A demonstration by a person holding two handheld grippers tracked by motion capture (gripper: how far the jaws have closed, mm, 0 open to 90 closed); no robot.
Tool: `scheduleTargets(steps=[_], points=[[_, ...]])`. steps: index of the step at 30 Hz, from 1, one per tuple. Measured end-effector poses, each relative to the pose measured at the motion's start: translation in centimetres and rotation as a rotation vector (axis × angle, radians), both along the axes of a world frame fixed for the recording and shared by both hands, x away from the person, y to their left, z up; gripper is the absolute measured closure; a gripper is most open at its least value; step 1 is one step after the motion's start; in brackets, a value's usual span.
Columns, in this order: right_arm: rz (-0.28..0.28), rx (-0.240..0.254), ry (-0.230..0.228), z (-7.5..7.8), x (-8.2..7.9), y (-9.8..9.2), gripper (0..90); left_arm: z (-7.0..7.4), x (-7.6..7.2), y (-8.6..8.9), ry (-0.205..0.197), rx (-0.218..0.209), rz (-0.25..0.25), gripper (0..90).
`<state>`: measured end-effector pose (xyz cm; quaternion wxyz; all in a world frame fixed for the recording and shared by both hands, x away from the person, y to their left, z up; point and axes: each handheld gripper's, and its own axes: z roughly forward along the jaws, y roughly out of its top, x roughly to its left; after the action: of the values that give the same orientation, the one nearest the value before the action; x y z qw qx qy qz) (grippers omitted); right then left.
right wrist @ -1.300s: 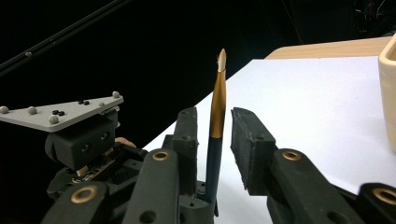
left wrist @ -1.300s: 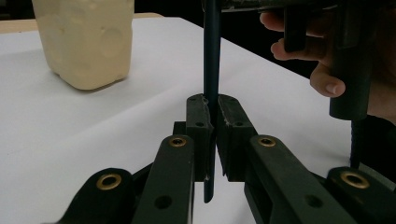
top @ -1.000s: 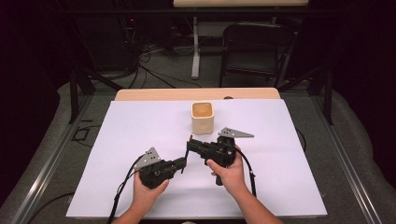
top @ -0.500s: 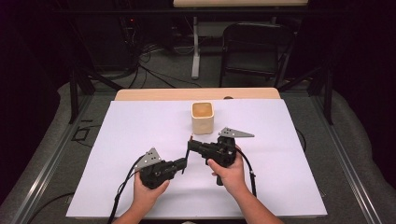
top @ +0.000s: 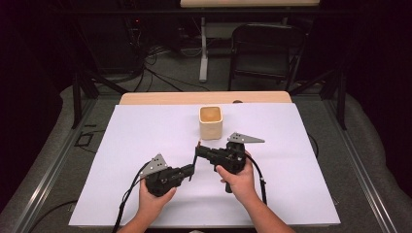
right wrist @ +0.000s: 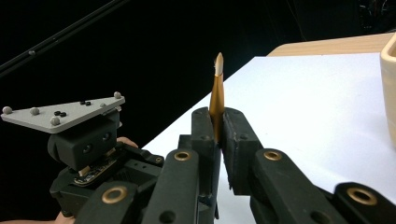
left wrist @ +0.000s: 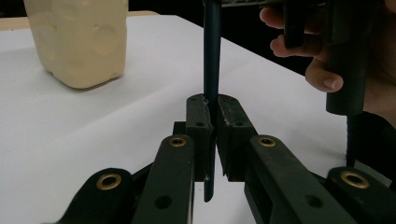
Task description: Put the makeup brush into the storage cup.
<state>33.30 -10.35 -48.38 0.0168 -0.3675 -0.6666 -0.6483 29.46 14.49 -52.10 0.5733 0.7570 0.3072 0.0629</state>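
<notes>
A thin paintbrush [top: 195, 161] with a dark handle [left wrist: 211, 56], gold ferrule [right wrist: 216, 95] and pale tip is held between both grippers above the white sheet [top: 121, 145]. My left gripper [left wrist: 212, 105], low at centre left in the high view [top: 191, 171], is shut on the lower handle. My right gripper [right wrist: 215, 116] points left just above it [top: 199, 151] and is shut on the ferrule. The brush stands nearly upright in both gripper views. A cream square cup [top: 211, 122] sits just beyond the grippers, apart from them.
The cup [left wrist: 79, 42] looms at the left gripper view's upper left and at the right gripper view's right edge [right wrist: 390, 93]. The white sheet covers a wooden table [top: 204, 98]. A black chair [top: 265, 53] and cables lie on the floor behind.
</notes>
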Motion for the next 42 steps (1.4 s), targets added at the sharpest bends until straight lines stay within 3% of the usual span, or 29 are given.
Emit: scheduleTargets(steps=[7,15,20,21,23,24,27,38,41,42], points=[[0.001,-0.007,-0.001,0.0,0.0,0.0,83.7,-0.1,0.0,0.0,0.004,0.002,0.004,83.1],[-0.004,-0.016,-0.012,0.0,0.0,-0.1,83.7,-0.2,0.0,0.2,0.018,-0.012,-0.006,73.3],[-0.005,-0.018,-0.012,0.0,0.0,-0.2,83.7,-0.4,0.1,0.5,0.030,-0.009,-0.009,73.3],[-0.005,-0.018,-0.012,0.0,0.0,-0.2,83.7,-0.4,0.1,0.5,0.030,-0.009,-0.009,60.8],[-0.013,-0.043,-0.030,0.1,-0.1,-0.2,83.7,-0.5,0.2,0.6,0.018,-0.006,0.001,60.8],[-0.019,-0.059,-0.039,0.1,-0.1,-0.3,83.7,-0.5,0.1,0.6,0.011,-0.001,0.019,55.2],[-0.027,-0.073,-0.050,0.1,-0.2,-0.5,83.7,-0.7,0.2,0.8,0.012,-0.005,0.012,49.1],[-0.054,-0.120,-0.093,0.3,-0.2,-0.8,83.7,-0.8,0.4,1.0,-0.009,0.041,0.039,43.0],[-0.068,-0.148,-0.116,0.3,-0.3,-0.9,83.7,-0.8,0.4,1.1,-0.017,0.055,0.055,42.2],[-0.071,-0.153,-0.121,0.3,-0.3,-0.9,83.7,-0.8,0.3,1.0,-0.023,0.070,0.083,42.0]])
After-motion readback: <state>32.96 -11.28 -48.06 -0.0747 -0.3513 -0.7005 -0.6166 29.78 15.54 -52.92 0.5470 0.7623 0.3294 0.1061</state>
